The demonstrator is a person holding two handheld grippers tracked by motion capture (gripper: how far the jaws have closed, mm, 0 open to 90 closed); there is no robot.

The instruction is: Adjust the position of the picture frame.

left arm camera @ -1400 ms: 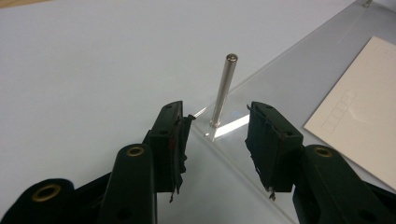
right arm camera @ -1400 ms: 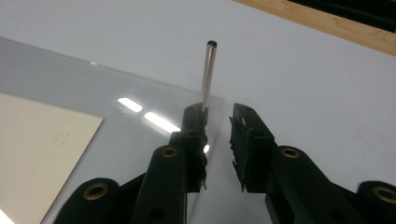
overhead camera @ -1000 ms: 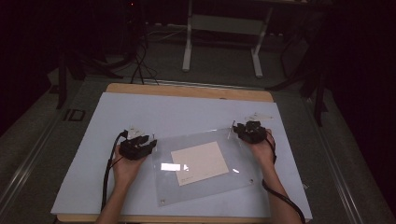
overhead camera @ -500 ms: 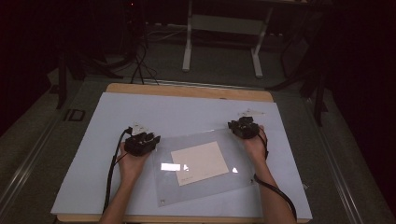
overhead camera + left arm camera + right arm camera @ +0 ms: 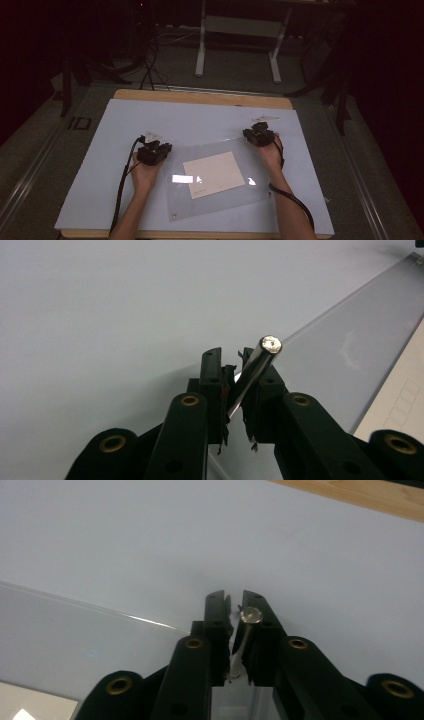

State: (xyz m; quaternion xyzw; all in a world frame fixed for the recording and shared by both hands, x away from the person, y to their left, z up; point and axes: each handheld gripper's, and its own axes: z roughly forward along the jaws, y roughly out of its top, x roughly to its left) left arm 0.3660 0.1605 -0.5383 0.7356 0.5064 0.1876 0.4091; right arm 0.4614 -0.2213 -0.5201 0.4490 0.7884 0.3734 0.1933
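Note:
A clear plastic sheet (image 5: 225, 202) lies on the white mat (image 5: 200, 120) with a beige paper (image 5: 214, 174) in it. My left gripper (image 5: 161, 147) is at the sheet's far left corner and my right gripper (image 5: 257, 131) at its far right corner. In the left gripper view the jaws (image 5: 231, 354) have just been closing and pinch a shiny metal pin (image 5: 254, 367) that leans right, above the sheet's edge (image 5: 340, 340). In the right gripper view the jaws (image 5: 233, 597) have also been closing, and hold a similar pin (image 5: 248, 617) over the sheet (image 5: 75, 630).
The table's wooden far edge (image 5: 200, 97) borders the mat. Beyond it on the dark floor stand a white table frame (image 5: 240, 30) and cables (image 5: 150, 65). A black cable (image 5: 122, 185) trails from the left gripper along the forearm. Bare mat lies left and right of the sheet.
Both pairs of hands stay at the sheet's far corners. The right gripper has shifted slightly left and away from the person; the left has barely moved.

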